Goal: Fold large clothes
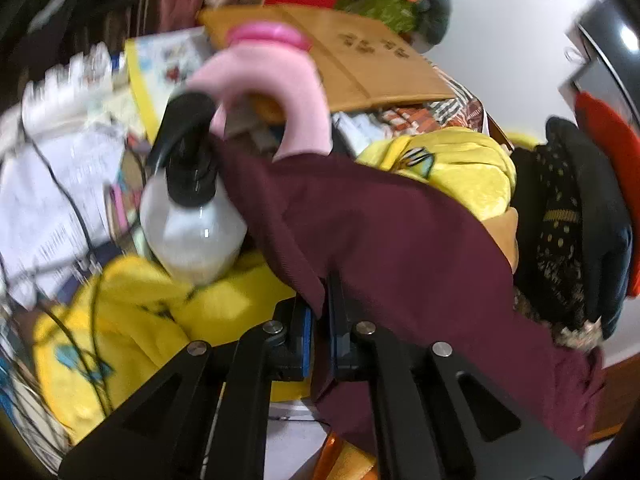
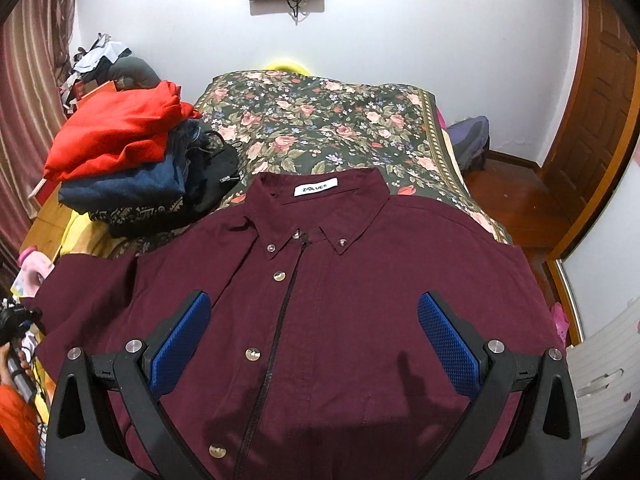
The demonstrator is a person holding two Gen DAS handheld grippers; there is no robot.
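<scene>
A maroon button-up shirt (image 2: 360,300) lies face up on the bed, collar away from me, with its front buttoned. My right gripper (image 2: 314,304) hovers open above the chest, its blue pads (image 2: 448,344) wide apart with nothing held between them. In the left wrist view a fold of the same maroon shirt (image 1: 400,240) runs down between the jaws of my left gripper (image 1: 320,332), which is shut on the cloth. The fabric drapes off to the right of that gripper.
A white spray bottle (image 1: 192,224) with a black head and a pink hooked object (image 1: 272,80) stand just left of the held cloth, over a yellow blanket (image 1: 132,320). A stack of red and blue clothes (image 2: 120,152) sits at the left of the floral bedspread (image 2: 320,128). A wooden door (image 2: 592,140) is at the right.
</scene>
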